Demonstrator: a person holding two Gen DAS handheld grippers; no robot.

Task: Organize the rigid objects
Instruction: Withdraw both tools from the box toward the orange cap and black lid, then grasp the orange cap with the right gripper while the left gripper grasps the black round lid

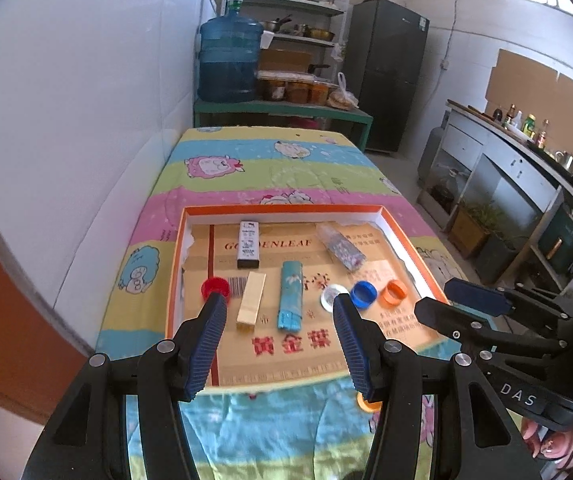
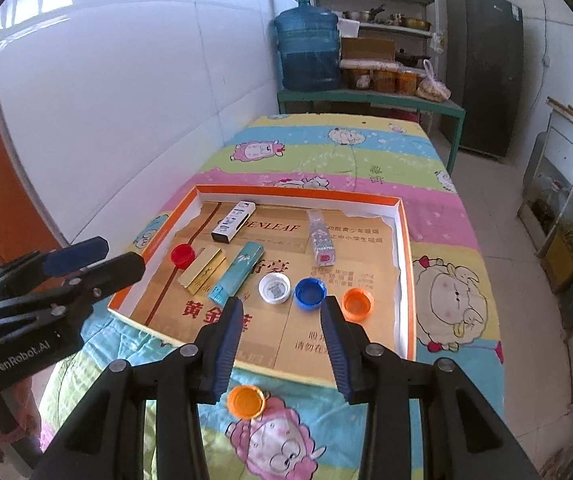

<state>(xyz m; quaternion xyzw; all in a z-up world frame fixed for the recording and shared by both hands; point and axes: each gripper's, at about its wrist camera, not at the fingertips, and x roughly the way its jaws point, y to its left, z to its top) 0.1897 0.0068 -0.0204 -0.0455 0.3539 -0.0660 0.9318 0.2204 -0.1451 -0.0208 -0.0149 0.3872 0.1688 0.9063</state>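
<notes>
An orange-rimmed shallow tray (image 1: 406, 236) (image 2: 404, 240) lies on the table. In it are a red cap (image 2: 182, 255), a gold box (image 2: 202, 270), a teal box (image 2: 238, 272), a white-and-black box (image 2: 233, 221), a clear patterned box (image 2: 321, 239), a white cap (image 2: 274, 288), a blue cap (image 2: 310, 292) and an orange cap (image 2: 358, 304). Another orange cap (image 2: 246, 401) lies on the cloth outside the tray's near edge. My left gripper (image 1: 280, 306) is open and empty above the tray's near part. My right gripper (image 2: 282, 312) is open and empty above the near edge.
The table wears a striped cartoon cloth (image 2: 346, 152) and stands against a white wall on the left. Behind it are a green bench (image 2: 370, 98) with a blue water jug (image 2: 308, 50) and jars, shelves and a dark fridge (image 2: 484, 68). Counters line the right side.
</notes>
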